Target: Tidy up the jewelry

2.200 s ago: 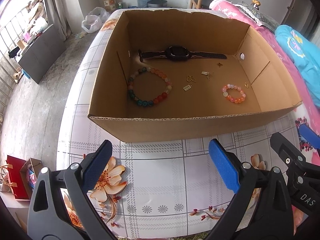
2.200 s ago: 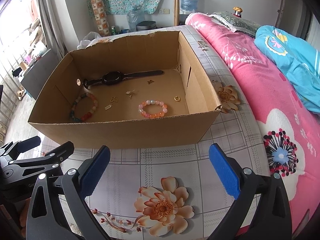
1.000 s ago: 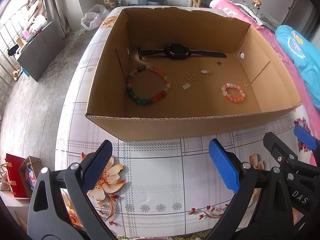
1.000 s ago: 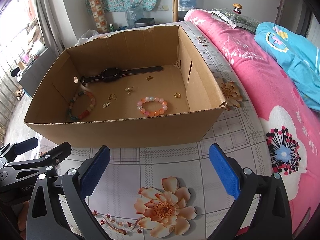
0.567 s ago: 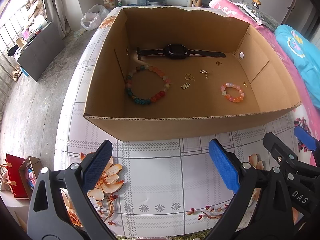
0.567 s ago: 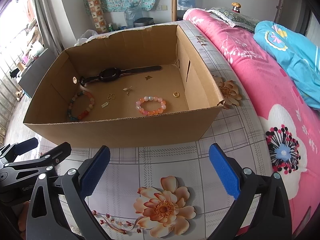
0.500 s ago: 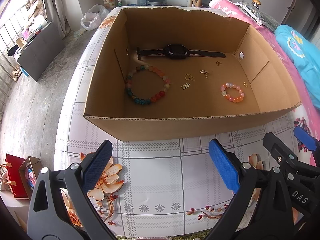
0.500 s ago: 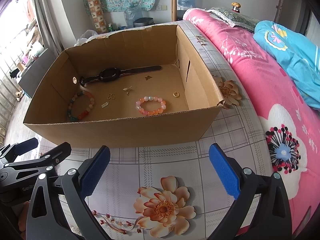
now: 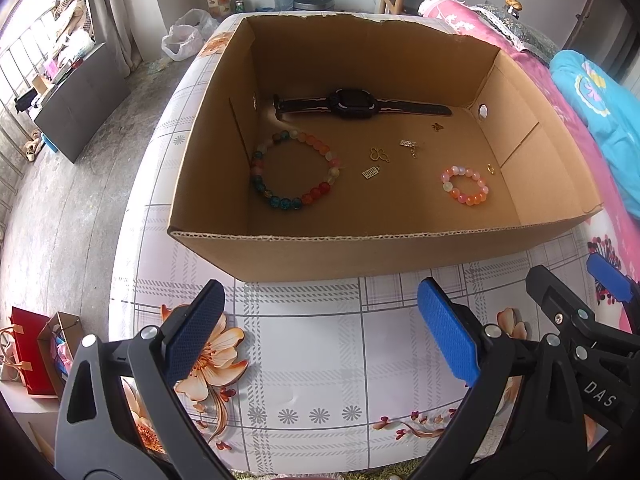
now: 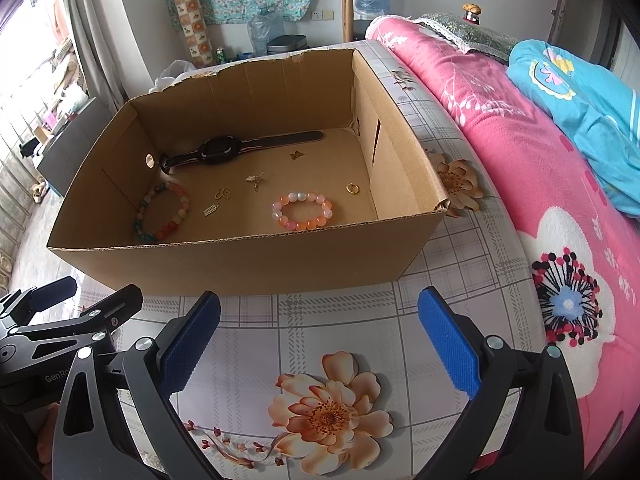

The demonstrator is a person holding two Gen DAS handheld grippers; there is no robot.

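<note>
Looking into the cardboard box [image 9: 384, 248], we see the jewelry spread loose across its floor. A black watch [image 9: 352, 102] lies flat along the far wall. Nearer the left wall rests a large multicoloured bead bracelet [image 9: 294, 170], and toward the right wall a smaller pink and orange bead bracelet [image 9: 465, 186], with a small gold ring [image 9: 491, 168] just beside it. Between the two bracelets we find several small gold charms [image 9: 380, 155] scattered apart from one another. Our left gripper [image 9: 320, 332] hangs in front of the box's near wall with its blue-padded fingers spread wide and nothing between them. Our right gripper [image 10: 318, 336] sits beside it, likewise spread and holding nothing. Both hover over the checked, flower-printed cloth [image 10: 332, 328] that the box stands on. To the right lies a pink floral blanket [image 10: 532, 184] with a blue one [image 10: 580, 96] on it.
</note>
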